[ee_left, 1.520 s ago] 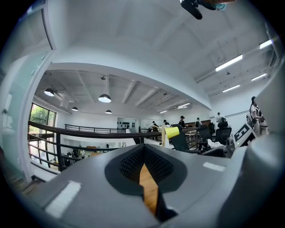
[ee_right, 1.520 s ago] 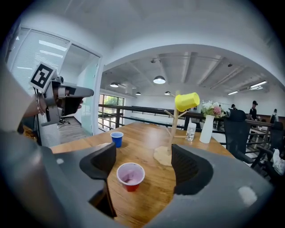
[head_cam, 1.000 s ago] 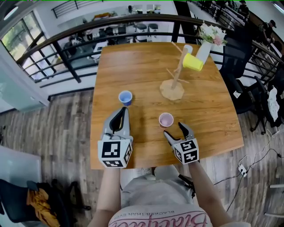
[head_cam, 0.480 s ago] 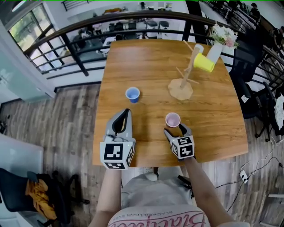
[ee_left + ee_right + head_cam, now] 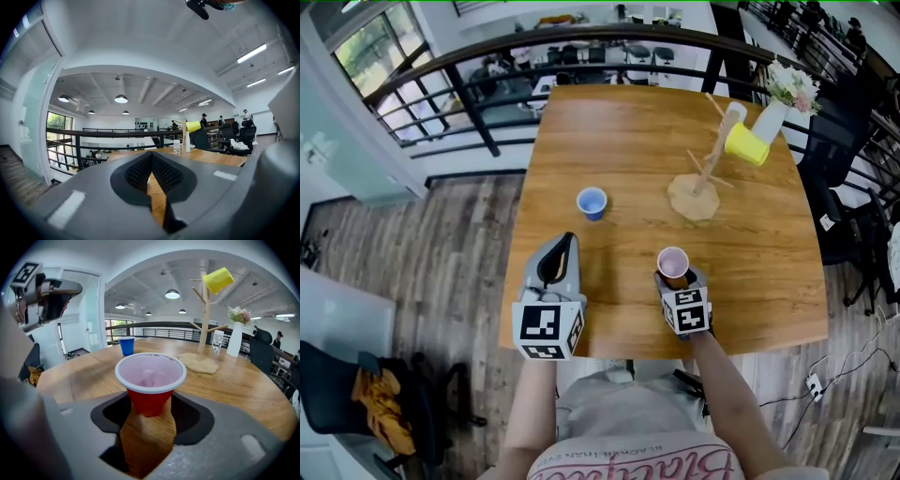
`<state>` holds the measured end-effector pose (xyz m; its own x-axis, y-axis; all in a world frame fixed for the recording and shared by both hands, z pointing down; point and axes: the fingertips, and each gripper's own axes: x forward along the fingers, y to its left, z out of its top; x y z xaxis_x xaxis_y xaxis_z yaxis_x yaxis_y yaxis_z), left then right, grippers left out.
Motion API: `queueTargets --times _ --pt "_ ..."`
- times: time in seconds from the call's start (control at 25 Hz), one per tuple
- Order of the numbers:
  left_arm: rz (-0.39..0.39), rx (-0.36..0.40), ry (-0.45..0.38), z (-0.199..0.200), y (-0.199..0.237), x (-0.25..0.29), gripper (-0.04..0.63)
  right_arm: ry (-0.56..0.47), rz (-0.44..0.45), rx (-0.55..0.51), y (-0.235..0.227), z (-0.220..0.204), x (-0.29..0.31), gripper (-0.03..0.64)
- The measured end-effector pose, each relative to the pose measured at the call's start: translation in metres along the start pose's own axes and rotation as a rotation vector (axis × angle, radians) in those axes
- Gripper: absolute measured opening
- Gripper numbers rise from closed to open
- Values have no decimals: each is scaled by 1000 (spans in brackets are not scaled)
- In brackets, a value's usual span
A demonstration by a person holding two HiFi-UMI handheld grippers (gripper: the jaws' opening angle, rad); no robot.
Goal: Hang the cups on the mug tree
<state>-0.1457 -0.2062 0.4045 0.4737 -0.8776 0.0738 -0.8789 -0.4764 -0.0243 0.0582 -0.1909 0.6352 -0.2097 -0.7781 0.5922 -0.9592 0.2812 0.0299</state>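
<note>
A red cup (image 5: pixel 673 265) with a white rim stands upright near the table's front edge. My right gripper (image 5: pixel 675 278) is around its lower part; in the right gripper view the jaws are closing and both pads meet the red cup (image 5: pixel 150 380) at the right gripper (image 5: pixel 150 405). The wooden mug tree (image 5: pixel 703 183) stands at the far right with a yellow cup (image 5: pixel 745 144) hanging on an upper peg. A blue cup (image 5: pixel 592 202) stands upright mid-table. My left gripper (image 5: pixel 562 246) hovers at the front left, shut and empty.
A white vase of flowers (image 5: pixel 773 117) stands just behind the mug tree, near the table's (image 5: pixel 628 122) far right corner, with a small glass (image 5: pixel 216 341) beside it. A black railing (image 5: pixel 487 141) runs behind the table. Office chairs stand to the right.
My right gripper moved forward onto the red cup and its jaws narrowed around it. The left gripper stayed where it was.
</note>
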Motion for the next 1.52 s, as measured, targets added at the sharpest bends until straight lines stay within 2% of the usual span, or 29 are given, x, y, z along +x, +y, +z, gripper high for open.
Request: queueTargets --times 0.44,1.16,1.52 --pt "-16 -18 -8 10 -9 15 14 6 18 -33 -6 4 -14 253" --pt "-31 -33 -50 41 -34 52 14 -88 -6 -103 -57 70 -39 253" --pt "-44 -11 -44 44 -38 56 14 -67 -89 -134 -99 80 -40 253"
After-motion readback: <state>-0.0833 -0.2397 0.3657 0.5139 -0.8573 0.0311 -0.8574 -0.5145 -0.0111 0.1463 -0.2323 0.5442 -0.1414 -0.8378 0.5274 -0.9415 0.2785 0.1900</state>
